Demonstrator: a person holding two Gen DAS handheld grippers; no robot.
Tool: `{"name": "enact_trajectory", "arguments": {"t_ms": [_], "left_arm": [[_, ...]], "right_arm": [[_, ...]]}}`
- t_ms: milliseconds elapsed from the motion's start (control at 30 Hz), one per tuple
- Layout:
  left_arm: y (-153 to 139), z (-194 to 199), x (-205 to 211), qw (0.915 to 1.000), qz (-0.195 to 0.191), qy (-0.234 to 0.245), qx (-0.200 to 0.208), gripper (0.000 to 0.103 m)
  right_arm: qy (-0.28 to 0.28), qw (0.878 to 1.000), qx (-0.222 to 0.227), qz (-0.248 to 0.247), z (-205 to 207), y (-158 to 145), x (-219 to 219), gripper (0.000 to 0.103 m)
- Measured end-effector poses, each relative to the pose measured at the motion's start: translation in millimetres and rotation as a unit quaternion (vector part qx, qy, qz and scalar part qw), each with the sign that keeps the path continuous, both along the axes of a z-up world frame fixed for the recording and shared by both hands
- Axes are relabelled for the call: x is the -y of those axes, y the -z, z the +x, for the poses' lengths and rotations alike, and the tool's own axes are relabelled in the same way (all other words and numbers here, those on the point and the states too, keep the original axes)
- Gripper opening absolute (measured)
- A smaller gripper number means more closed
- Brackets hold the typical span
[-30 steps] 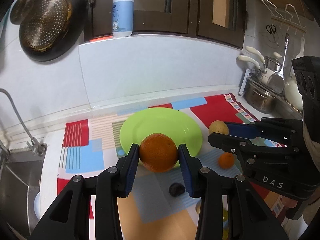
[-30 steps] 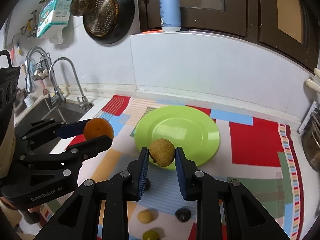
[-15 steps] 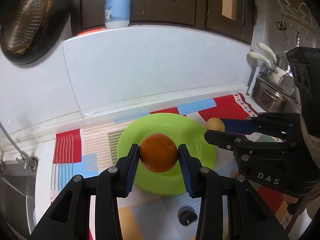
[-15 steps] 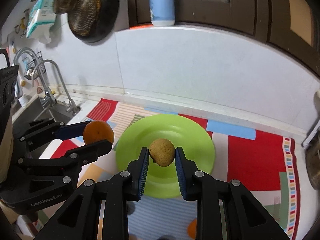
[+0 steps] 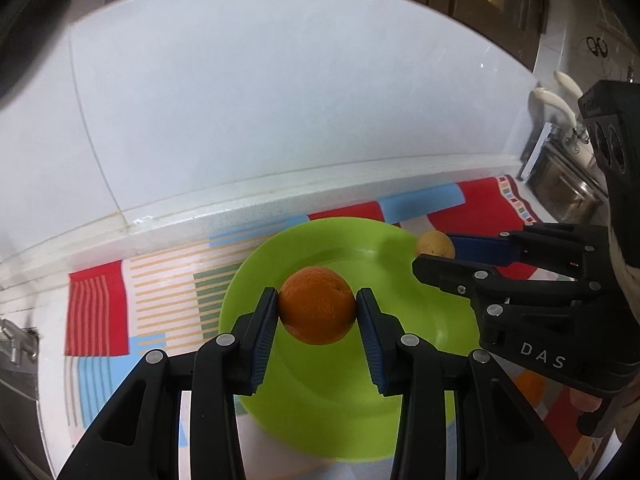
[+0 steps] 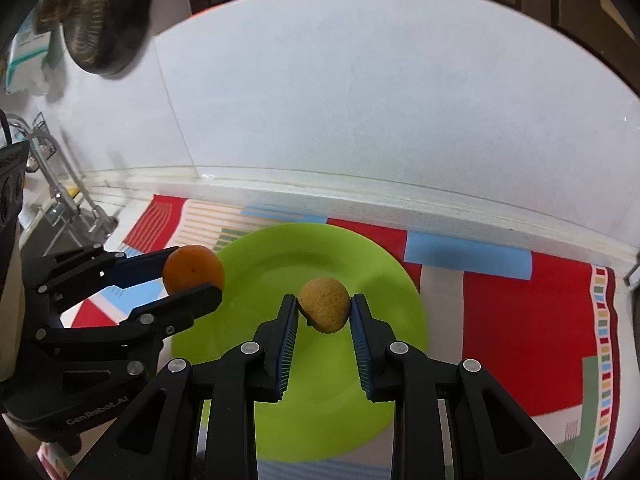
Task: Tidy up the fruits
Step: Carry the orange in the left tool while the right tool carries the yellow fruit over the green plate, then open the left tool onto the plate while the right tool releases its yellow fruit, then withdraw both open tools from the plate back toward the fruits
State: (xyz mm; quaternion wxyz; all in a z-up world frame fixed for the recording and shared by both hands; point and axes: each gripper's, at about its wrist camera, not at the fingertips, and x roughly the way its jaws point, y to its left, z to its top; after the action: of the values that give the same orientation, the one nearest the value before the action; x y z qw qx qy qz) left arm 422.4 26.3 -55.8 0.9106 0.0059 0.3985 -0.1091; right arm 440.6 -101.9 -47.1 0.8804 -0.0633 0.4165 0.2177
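Both grippers have moved farther in over the green plate since a second ago. Left gripper jaws clamp the orange above the plate's left half; right gripper jaws clamp the yellow-brown fruit above its right half. Beyond the far rim, the colourful mat runs to the white wall; right of the plate the mat lies bare.
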Motion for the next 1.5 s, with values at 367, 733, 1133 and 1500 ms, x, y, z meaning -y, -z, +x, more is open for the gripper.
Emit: {"name": "enact_trajectory", "arguments": {"t_ms": [367,733,1133,1500], "left_arm": [[36.1,31.2,2.1,0.9992,0.009,0.011,-0.036,0.040],[35.7,31.0,0.8,0.9995,0.006,0.008,-0.029,0.049],[-7.5,-9.1,-7.8,0.9996,0.012,-0.024,0.000,0.065],[-52.2,-71.9,-7.2,0.9980,0.013,-0.041,0.046,0.079]], "right_arm": [[-0.011,0.998,-0.045,-0.035,30.6,37.6,-12.0,0.028],[-0.001,0.998,-0.044,-0.036,31.6,40.9,-10.3,0.036],[0.018,1.000,-0.018,-0.015,-3.6,9.4,6.8,0.043],[0.028,0.999,0.045,0.000,-69.0,-41.5,20.9,0.054]]}}
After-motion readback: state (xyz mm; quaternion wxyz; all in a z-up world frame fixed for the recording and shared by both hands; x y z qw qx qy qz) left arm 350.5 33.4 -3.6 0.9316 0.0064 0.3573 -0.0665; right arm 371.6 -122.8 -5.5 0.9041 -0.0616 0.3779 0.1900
